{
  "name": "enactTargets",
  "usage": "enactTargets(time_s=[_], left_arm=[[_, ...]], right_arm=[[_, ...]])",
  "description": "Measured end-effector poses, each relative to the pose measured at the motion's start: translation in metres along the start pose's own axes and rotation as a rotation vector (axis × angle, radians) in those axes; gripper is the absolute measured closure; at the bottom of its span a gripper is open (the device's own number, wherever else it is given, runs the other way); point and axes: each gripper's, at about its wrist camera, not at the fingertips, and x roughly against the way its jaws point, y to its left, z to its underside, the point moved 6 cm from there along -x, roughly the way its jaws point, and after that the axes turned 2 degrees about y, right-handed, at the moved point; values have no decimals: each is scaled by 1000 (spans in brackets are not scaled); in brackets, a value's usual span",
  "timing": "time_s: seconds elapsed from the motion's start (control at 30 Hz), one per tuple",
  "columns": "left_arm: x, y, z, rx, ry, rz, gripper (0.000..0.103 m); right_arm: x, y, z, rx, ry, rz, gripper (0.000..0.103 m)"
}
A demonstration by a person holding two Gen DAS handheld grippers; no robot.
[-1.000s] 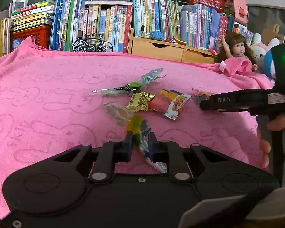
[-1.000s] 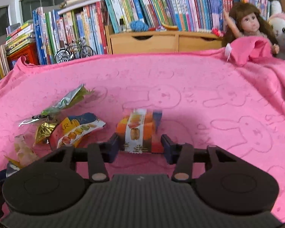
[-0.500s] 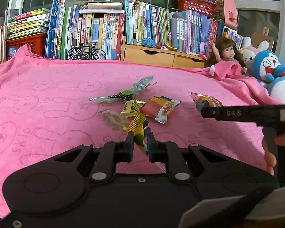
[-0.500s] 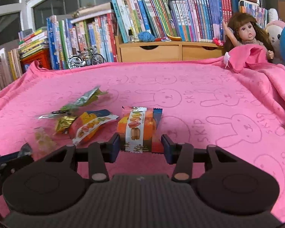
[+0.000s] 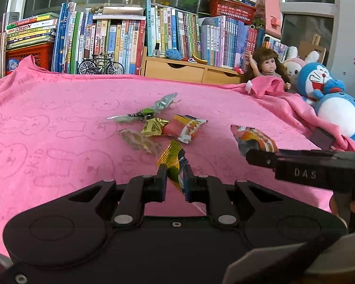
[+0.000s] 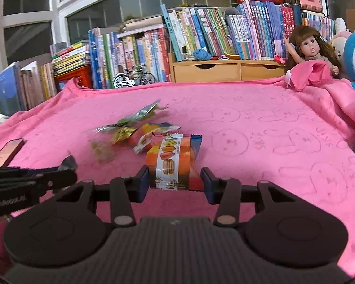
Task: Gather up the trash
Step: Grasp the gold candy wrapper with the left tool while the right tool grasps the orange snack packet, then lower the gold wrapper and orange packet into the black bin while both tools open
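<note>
My left gripper (image 5: 175,182) is shut on a yellow, green and blue candy wrapper (image 5: 174,163), held above the pink blanket (image 5: 59,123). My right gripper (image 6: 175,182) is shut on an orange macaron snack packet (image 6: 174,163); its edges meet both pads. In the left wrist view the right gripper (image 5: 260,158) reaches in from the right with that packet (image 5: 253,139). On the blanket beyond lie a green-silver wrapper (image 5: 149,111), a gold wrapper (image 5: 153,126), an orange-red packet (image 5: 185,127) and a clear wrapper (image 5: 137,139).
Books (image 5: 111,42), a toy bicycle (image 5: 100,65) and a wooden drawer unit (image 5: 189,71) line the back. A doll (image 5: 267,66) and plush toys (image 5: 324,90) sit at the right edge. A flat slab (image 6: 7,151) lies at the blanket's left.
Both grippers have drawn back from the wrapper pile and risen a little, each keeping its wrapper. The pile now sits farther ahead in both views.
</note>
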Motion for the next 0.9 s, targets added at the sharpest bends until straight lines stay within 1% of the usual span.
enactTargets(time_s=[0.17,0.27,0.37,0.47,0.67,0.77,0.9], left_arm=[[24,-4,14,36,17,39,90],[39,-6,25,45,26,47,90],[52,-7,38,66,50,64,90],[62,-10,54,58,76,64,90],[70,-14,87,1,173,67,90],[64,-13,105,-11,236,66,90],[51,-14,126,-21,330,88,90]], right_arm=[[26,12,27,-11,4,-29,51],[40,21,42,-1,13,-42,51],[54,28,59,11,17,-40,51],[67,33,77,13,37,-33,51],[82,37,110,-3,114,-33,51],[82,37,128,-22,169,-32,51],[76,35,152,-44,244,-20,51]])
